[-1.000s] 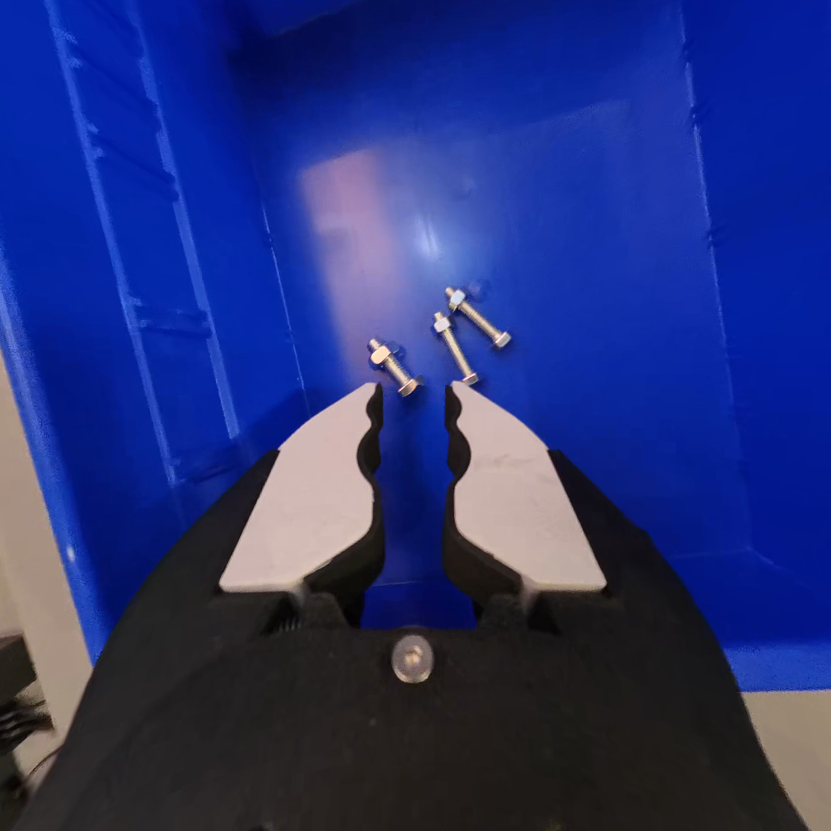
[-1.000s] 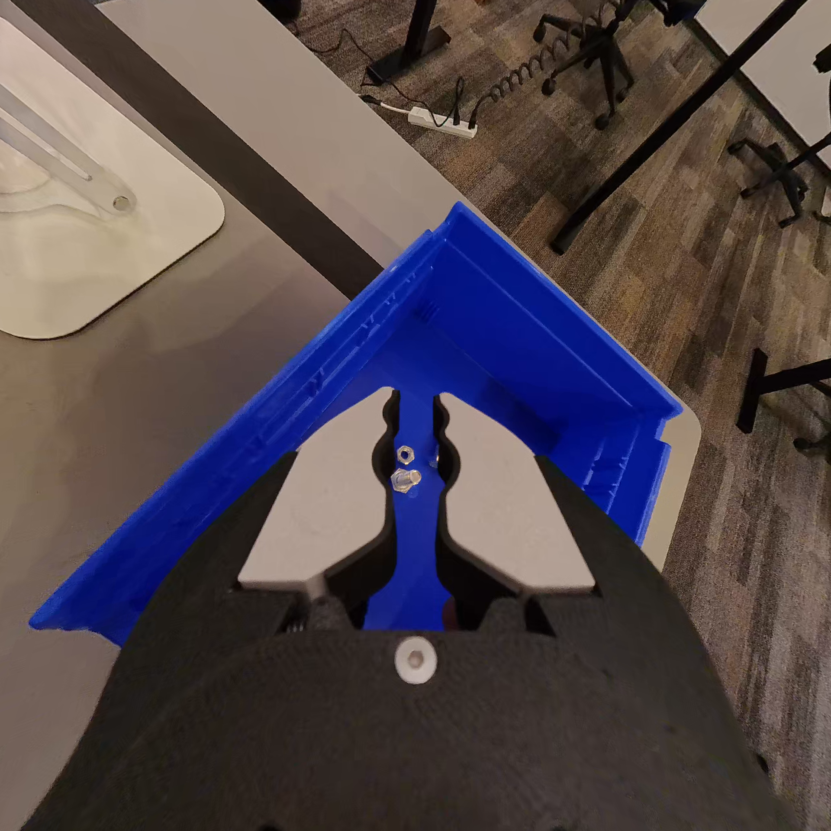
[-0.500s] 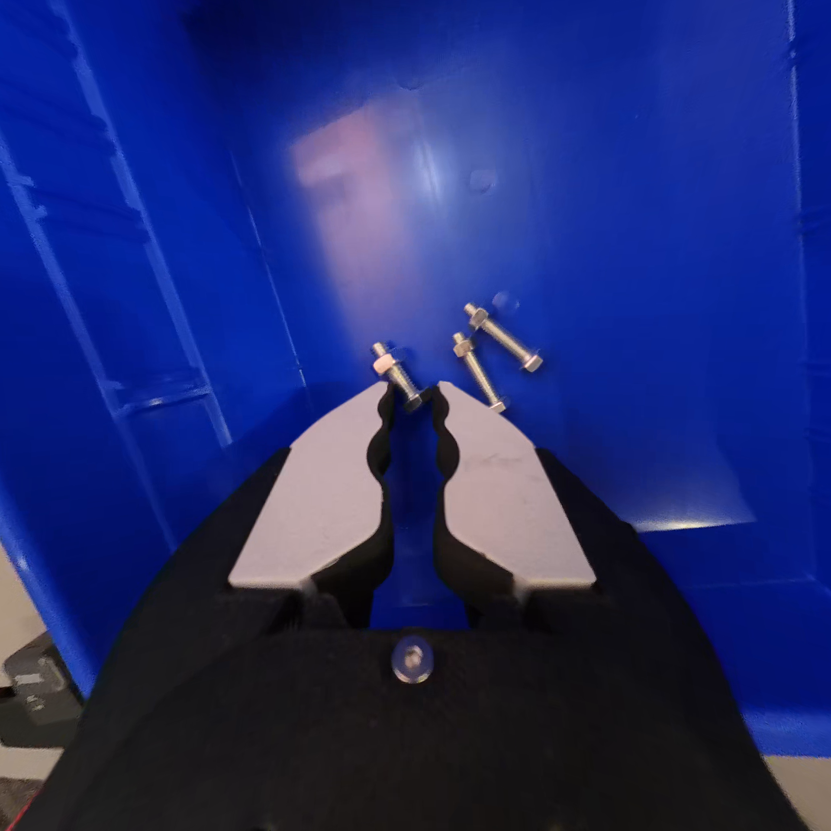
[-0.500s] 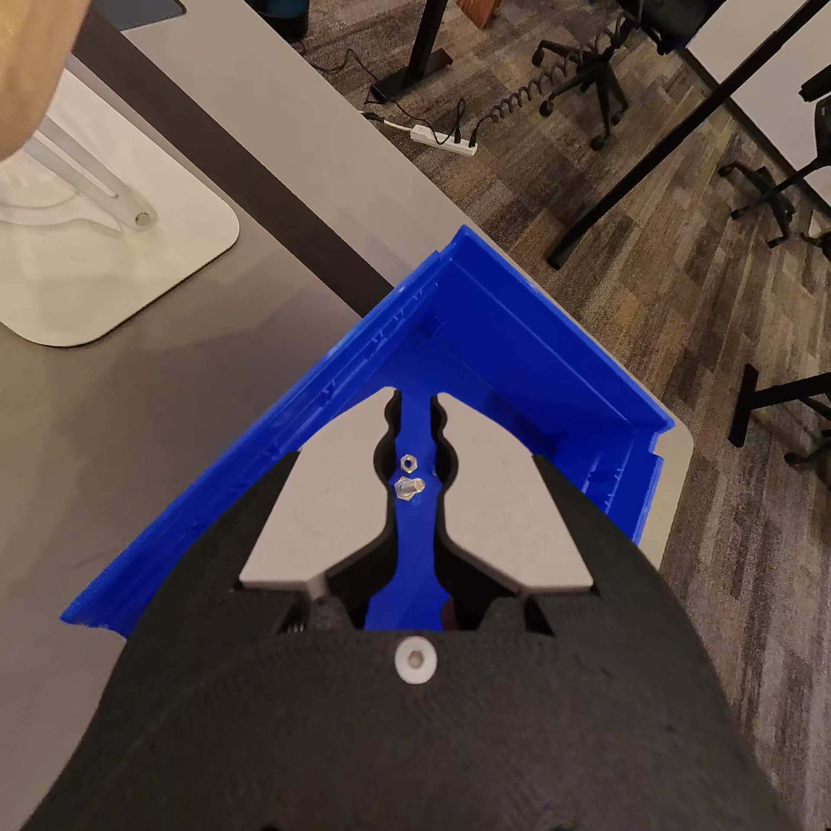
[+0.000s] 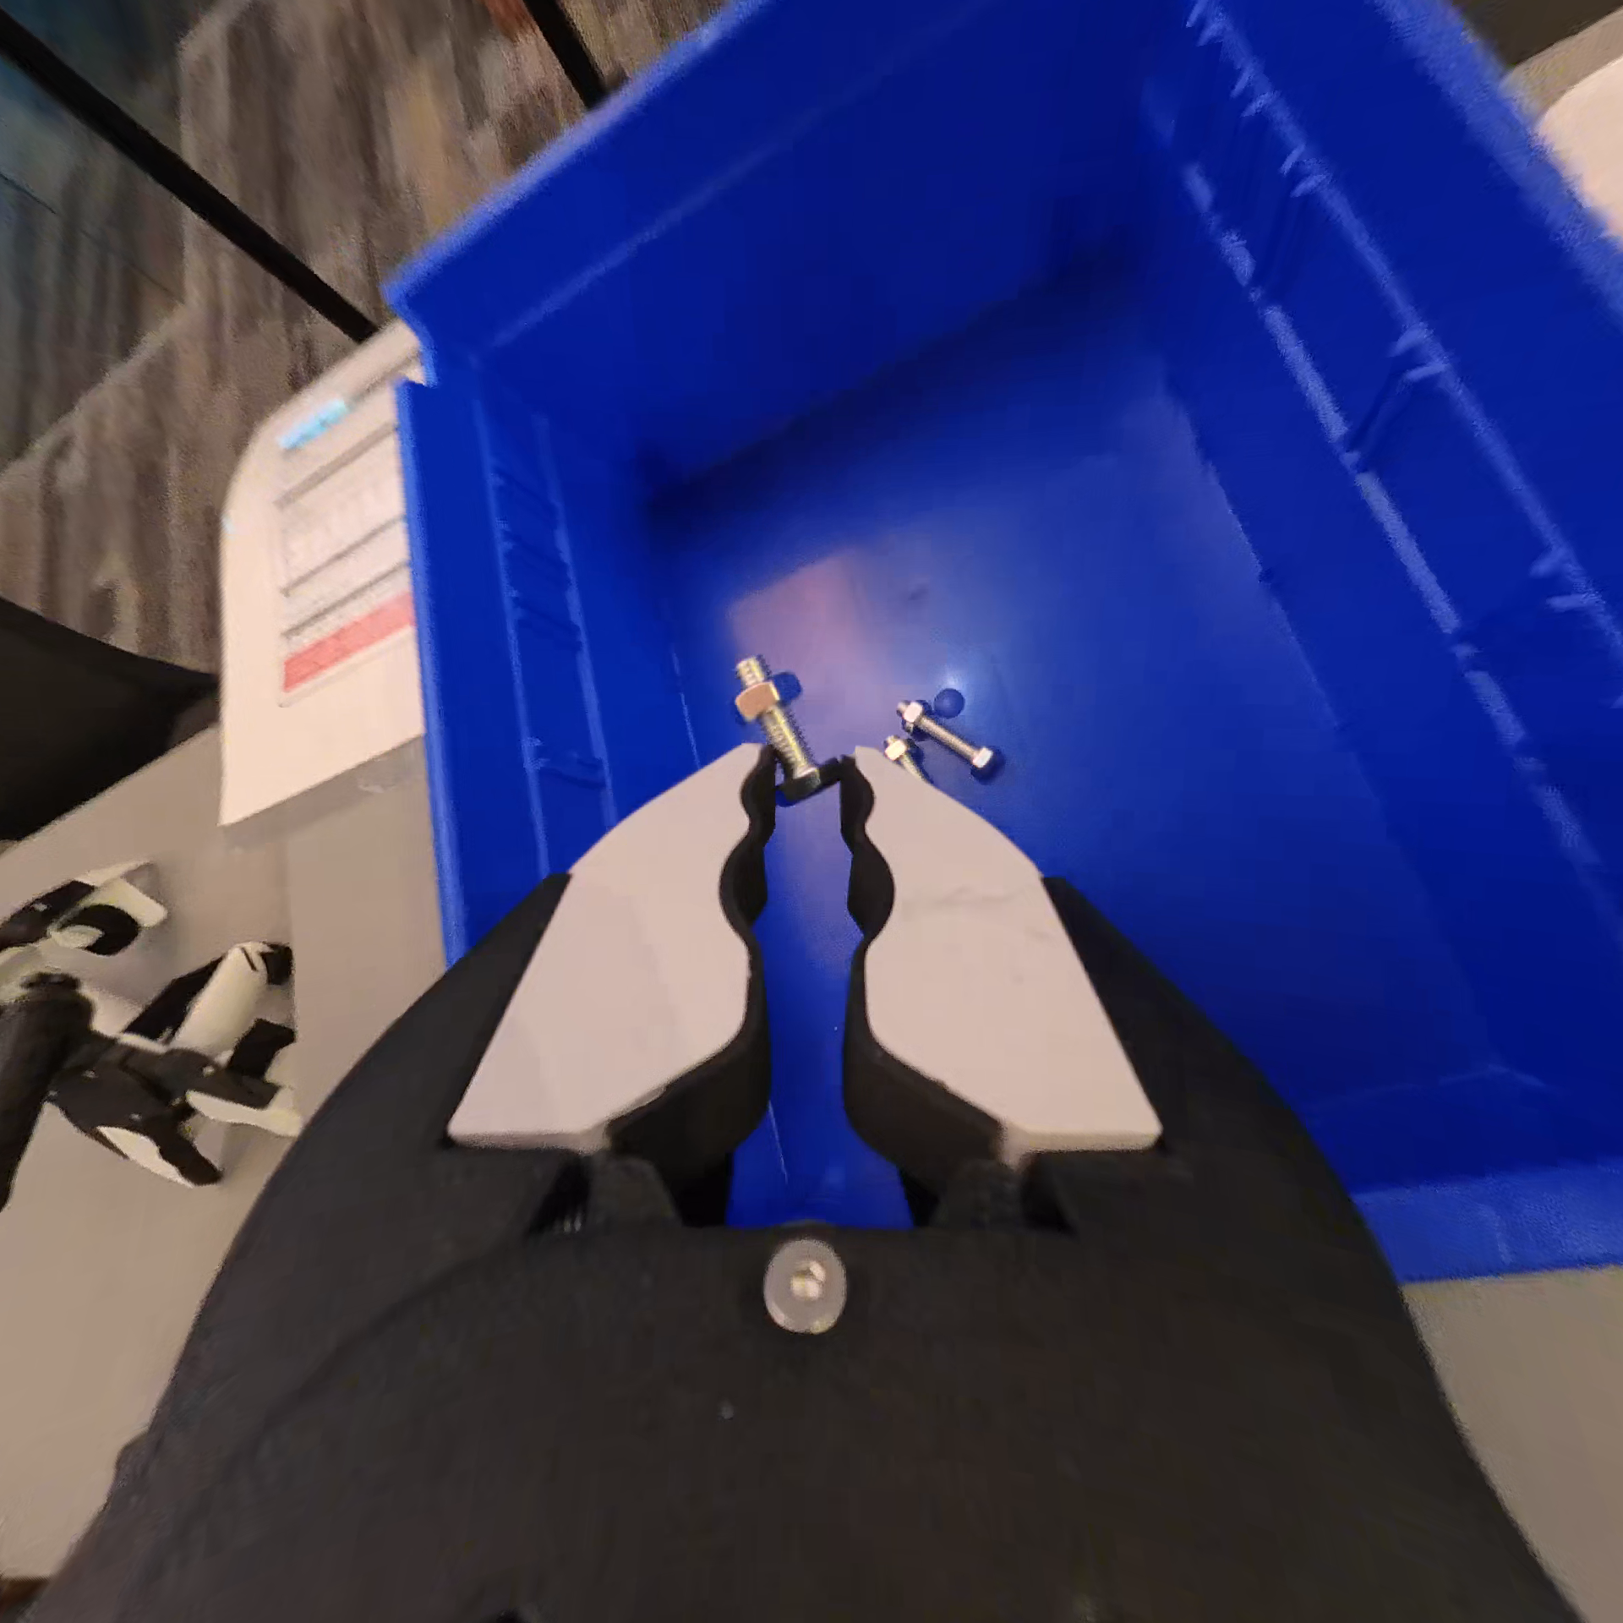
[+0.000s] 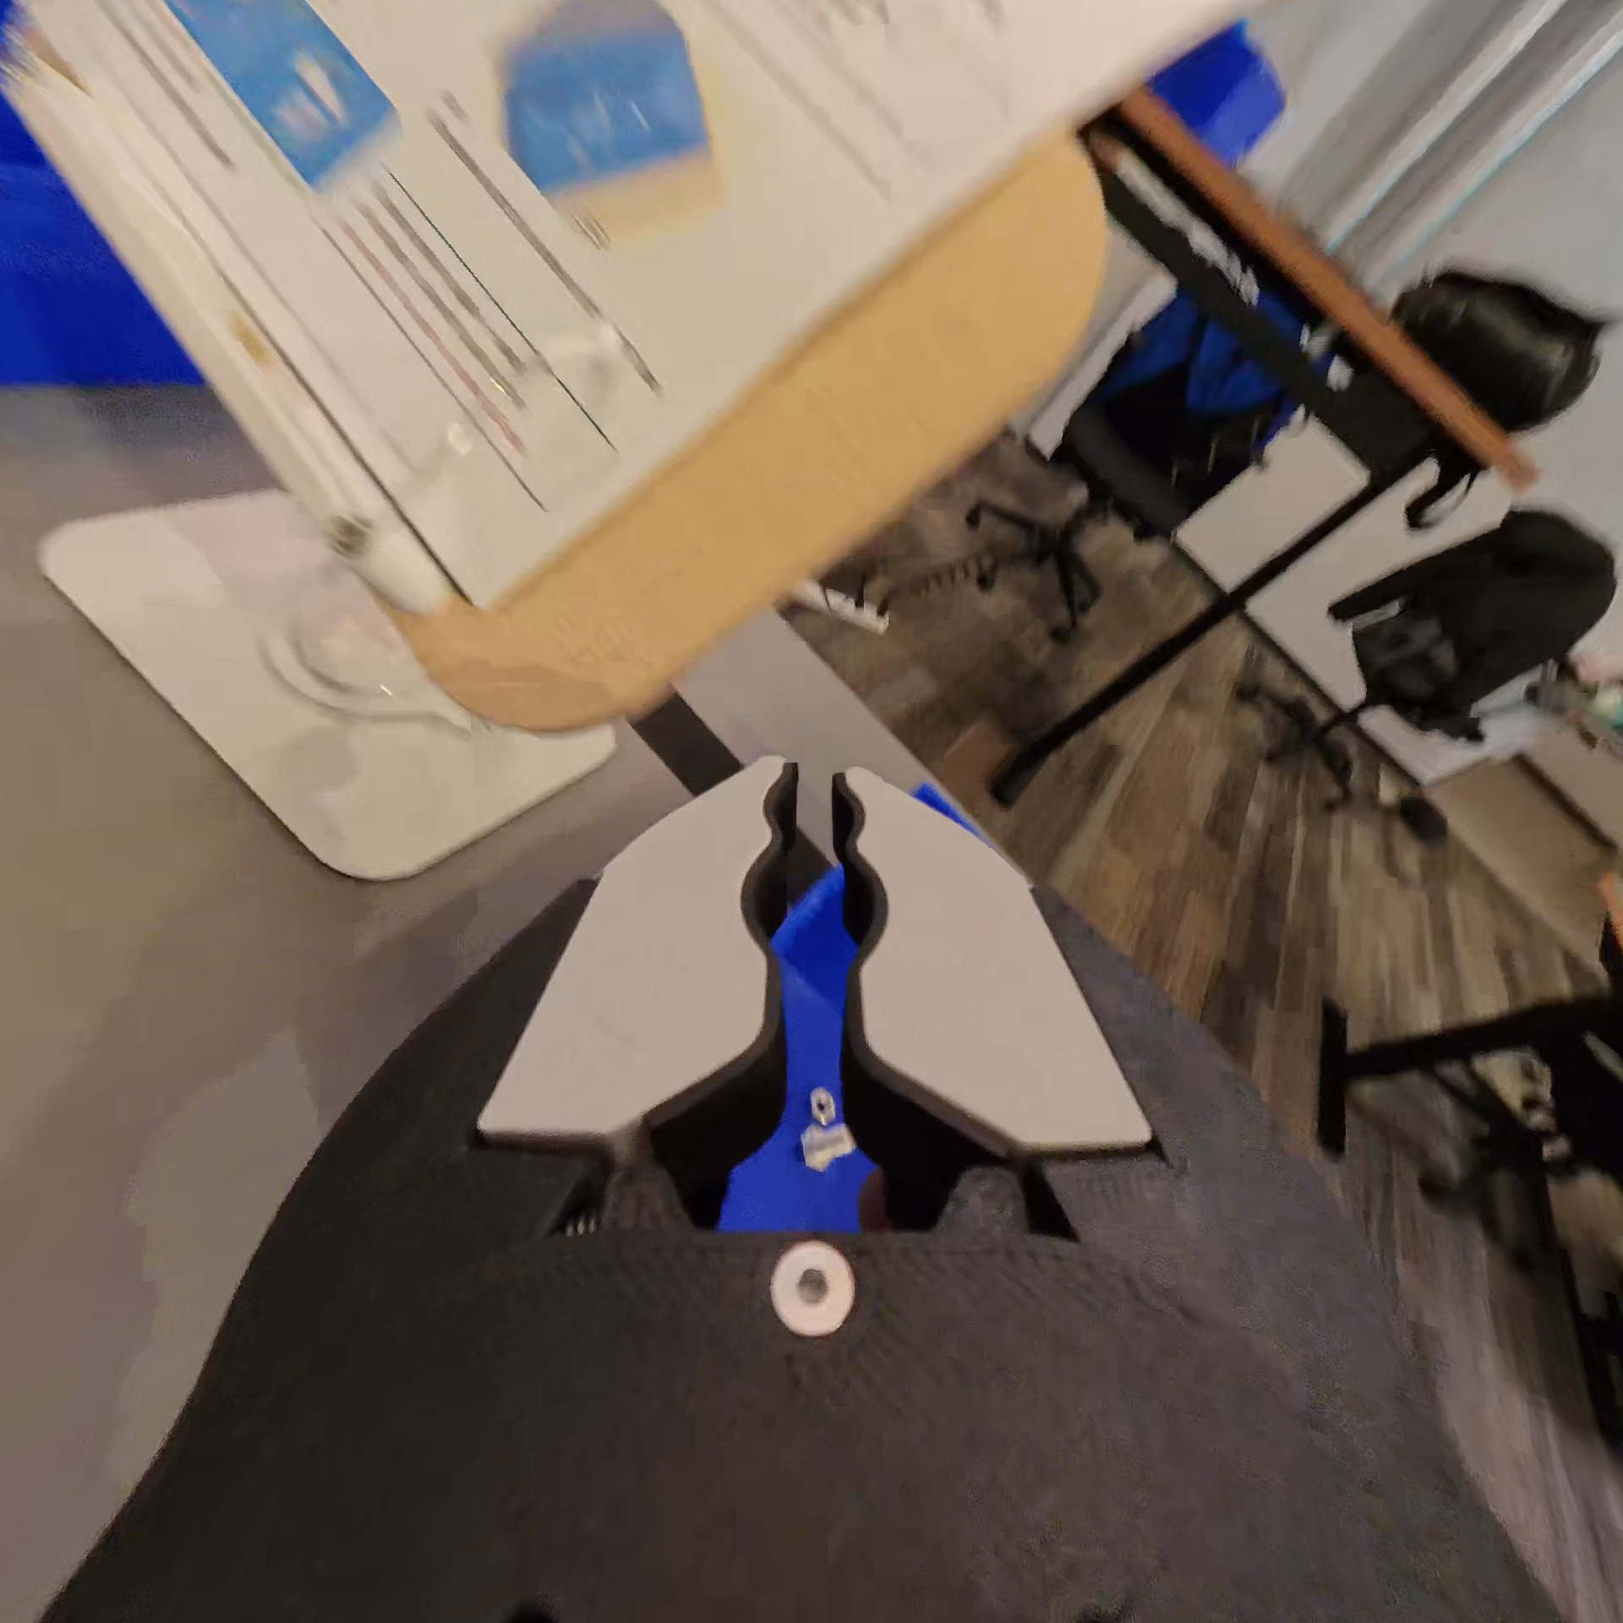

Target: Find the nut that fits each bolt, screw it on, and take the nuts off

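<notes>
Grey desk (image 6: 132, 878); wood-pattern plank floor (image 6: 1142, 834). Black-legged tables (image 6: 1317, 351) and black office chairs (image 6: 1475, 615) at right. White wall (image 6: 1493, 132) behind. Frames motion-blurred.

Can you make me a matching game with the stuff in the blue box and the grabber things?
Things:
1. big bolt with a nut
2. two small bolts
3. right gripper
4. blue bin

States:
A. sits on the grey table
B. jaws slightly apart, nothing between them
C. head clamped in the left gripper, raised above the floor of the box
D. lying on the bin floor

Pairs: 1-C, 2-D, 3-B, 4-A
</notes>
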### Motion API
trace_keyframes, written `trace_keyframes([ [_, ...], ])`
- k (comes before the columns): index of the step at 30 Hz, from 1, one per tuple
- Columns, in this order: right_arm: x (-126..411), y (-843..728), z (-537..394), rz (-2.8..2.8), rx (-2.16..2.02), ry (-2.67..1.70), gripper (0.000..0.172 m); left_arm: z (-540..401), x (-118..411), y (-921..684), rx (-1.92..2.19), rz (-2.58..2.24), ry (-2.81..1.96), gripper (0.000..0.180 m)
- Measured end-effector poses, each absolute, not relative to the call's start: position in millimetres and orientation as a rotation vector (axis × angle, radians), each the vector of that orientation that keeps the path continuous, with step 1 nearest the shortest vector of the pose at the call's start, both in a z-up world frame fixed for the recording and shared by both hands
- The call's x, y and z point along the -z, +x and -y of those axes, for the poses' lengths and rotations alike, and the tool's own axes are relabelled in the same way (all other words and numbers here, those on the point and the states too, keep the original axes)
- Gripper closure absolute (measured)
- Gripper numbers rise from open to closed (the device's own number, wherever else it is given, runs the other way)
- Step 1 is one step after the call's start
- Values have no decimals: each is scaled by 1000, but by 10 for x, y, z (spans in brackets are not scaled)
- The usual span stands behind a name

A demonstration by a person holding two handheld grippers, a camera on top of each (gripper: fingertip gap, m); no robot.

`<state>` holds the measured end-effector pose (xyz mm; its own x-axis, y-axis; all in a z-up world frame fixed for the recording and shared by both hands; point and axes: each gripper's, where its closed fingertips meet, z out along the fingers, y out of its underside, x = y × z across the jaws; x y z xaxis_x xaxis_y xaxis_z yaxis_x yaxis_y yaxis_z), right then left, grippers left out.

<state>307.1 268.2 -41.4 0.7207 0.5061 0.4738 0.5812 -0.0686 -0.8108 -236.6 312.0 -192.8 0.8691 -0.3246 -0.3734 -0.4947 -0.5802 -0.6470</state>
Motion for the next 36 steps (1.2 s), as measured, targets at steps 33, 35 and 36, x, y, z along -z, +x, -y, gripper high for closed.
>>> trace_keyframes([
  [33, 405, -667, -1499, 1134, -1643, -1167, 156, -1501, 581, -489, 595, -821, -1233, 167],
  [35, 407, -659, -1494, 1136, -1659, -1169, 157, -1497, 583, -478, 606, -819, -1230, 167],
  [36, 408, -654, -1493, 1140, -1653, -1166, 157, -1494, 584, -468, 618, -820, -1230, 167],
])
